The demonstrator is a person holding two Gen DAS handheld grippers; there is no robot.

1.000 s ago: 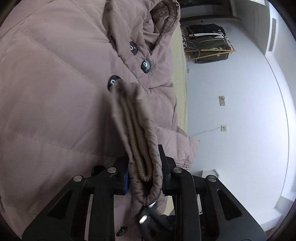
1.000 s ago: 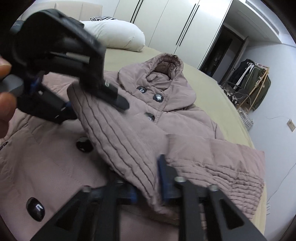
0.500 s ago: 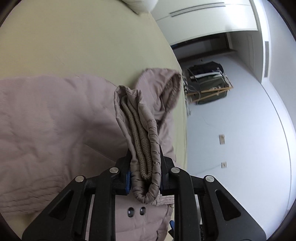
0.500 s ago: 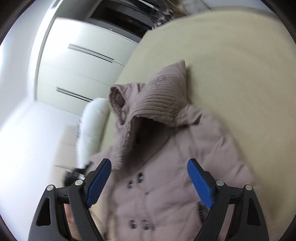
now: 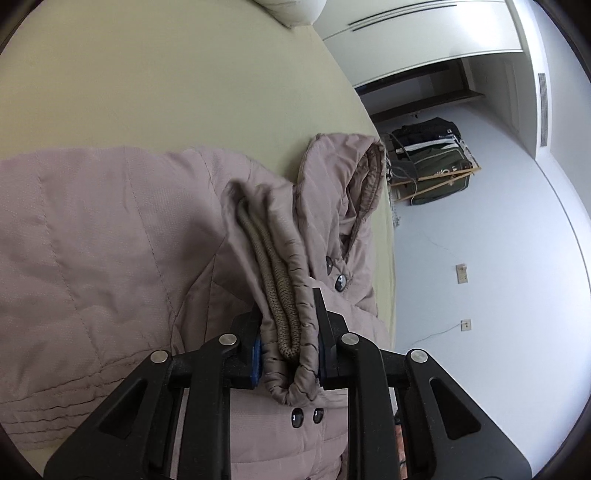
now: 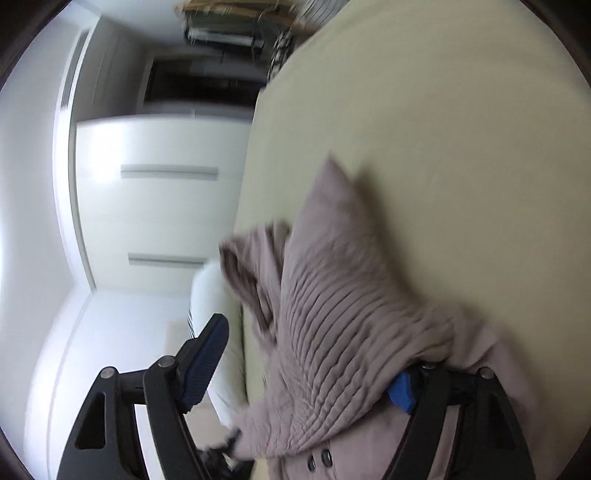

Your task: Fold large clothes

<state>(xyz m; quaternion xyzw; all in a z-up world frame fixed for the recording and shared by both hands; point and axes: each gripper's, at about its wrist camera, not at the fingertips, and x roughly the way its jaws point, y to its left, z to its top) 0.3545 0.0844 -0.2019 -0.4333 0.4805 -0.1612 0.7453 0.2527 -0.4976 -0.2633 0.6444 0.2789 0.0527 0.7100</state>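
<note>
Coat (image 5: 110, 236): dusty mauve-pink, quilted in broad stitched panels; sleeve (image 6: 332, 332) in fine close ribs of the same pink. Cuff lining (image 5: 275, 291) knitted, tan-brown. Hood (image 5: 343, 173) edged inside with brown ribbed knit. Buttons (image 5: 340, 282) dark, glossy, near black

Bed sheet (image 5: 166, 81): plain pale yellow-green. Pillow (image 5: 295, 9) white

Left gripper (image 5: 286, 354): black frame, silver screw heads, blue pads. Right gripper (image 6: 306, 365): black, with textured blue pads (image 6: 205, 360)

Wardrobe doors (image 6: 155, 206) white with grey bar handles. Walls (image 5: 498, 258) white. Hanging clothes (image 5: 432, 166) dark green and black on a light wooden rack
</note>
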